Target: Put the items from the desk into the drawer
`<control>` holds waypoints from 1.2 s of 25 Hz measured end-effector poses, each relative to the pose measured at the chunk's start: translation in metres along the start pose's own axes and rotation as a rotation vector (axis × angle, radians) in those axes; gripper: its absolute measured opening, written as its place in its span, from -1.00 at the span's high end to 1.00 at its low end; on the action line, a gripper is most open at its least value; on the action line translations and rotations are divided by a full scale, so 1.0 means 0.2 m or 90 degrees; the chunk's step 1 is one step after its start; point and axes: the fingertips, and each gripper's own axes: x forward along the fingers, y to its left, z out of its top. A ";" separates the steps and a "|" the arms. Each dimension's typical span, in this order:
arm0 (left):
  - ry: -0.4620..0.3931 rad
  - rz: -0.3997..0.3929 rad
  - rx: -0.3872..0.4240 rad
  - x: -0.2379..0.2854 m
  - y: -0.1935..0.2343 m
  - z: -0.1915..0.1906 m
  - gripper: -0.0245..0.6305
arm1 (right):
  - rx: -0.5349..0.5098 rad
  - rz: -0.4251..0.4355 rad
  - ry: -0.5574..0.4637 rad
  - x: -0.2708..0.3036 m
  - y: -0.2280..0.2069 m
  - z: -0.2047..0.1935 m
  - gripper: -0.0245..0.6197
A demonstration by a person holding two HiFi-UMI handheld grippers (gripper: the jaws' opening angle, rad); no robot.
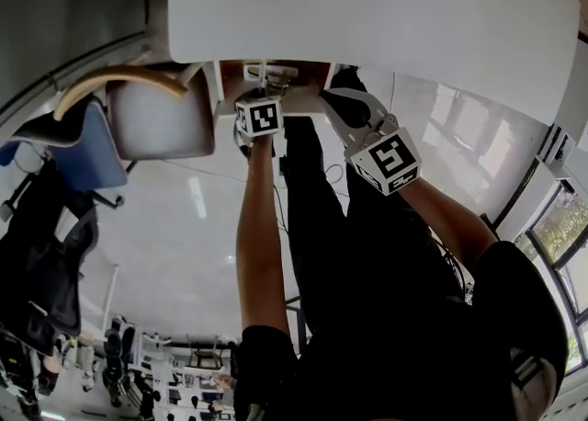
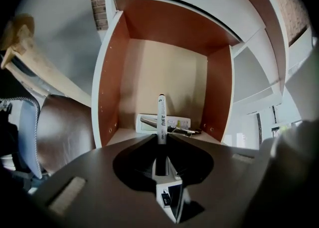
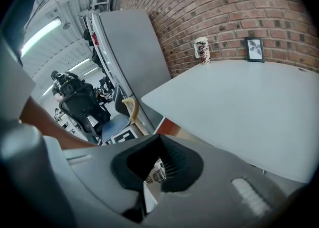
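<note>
1. the white marker pen [image 2: 161, 115] is the thing in hand: it sticks out of the left claw [image 2: 161, 140] with its tip aimed into the open drawer [image 2: 112, 97], above the drawer floor and not yet lying on it
2. the left claw is closed on the pen's lower barrel, and most of the pen reaches past the tips; i would hold that pinch firm until the pen is low in the drawer, since a long pen held near one end can swing or slip
3. the claw points steeply down, so the pen would land on its tip; i judge it better to tilt the claw and lay the pen flat before letting go, so it does not bounce or roll
4. a flat white box [image 2: 149, 122] and a thin dark item [image 2: 185, 131] lie on the drawer floor, just behind the pen's barrel in the left gripper view; the bare floor beyond them looks the safer spot, so nothing gets knocked
5. the brown side walls stand close on both sides; guide the pen between them, open the claw only a little, then lift straight out
6. the right claw [image 3: 158, 140] looks closed with nothing between its tips; it hangs just beside the left one at the drawer front, under the edge of the white desk [image 3: 239, 102], and should be kept out of the left claw's path
7. a can [image 3: 201, 50] and a small picture frame [image 3: 254, 49] stand at the desk's far edge by the brick wall; whether they are meant for the drawer i cannot tell
</note>
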 end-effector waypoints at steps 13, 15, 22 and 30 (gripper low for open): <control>0.072 0.008 0.018 0.10 0.03 -0.06 0.65 | 0.018 -0.008 0.002 -0.02 -0.07 -0.02 0.91; 0.074 0.010 0.009 0.11 0.03 -0.07 0.65 | 0.019 -0.007 0.001 -0.02 -0.08 -0.02 0.91; 0.074 0.002 0.014 0.11 0.00 -0.07 0.45 | 0.020 -0.010 0.000 -0.02 -0.09 -0.02 0.91; 0.040 0.005 -0.033 0.05 0.03 -0.06 0.44 | 0.005 -0.008 -0.004 -0.04 -0.06 0.02 0.91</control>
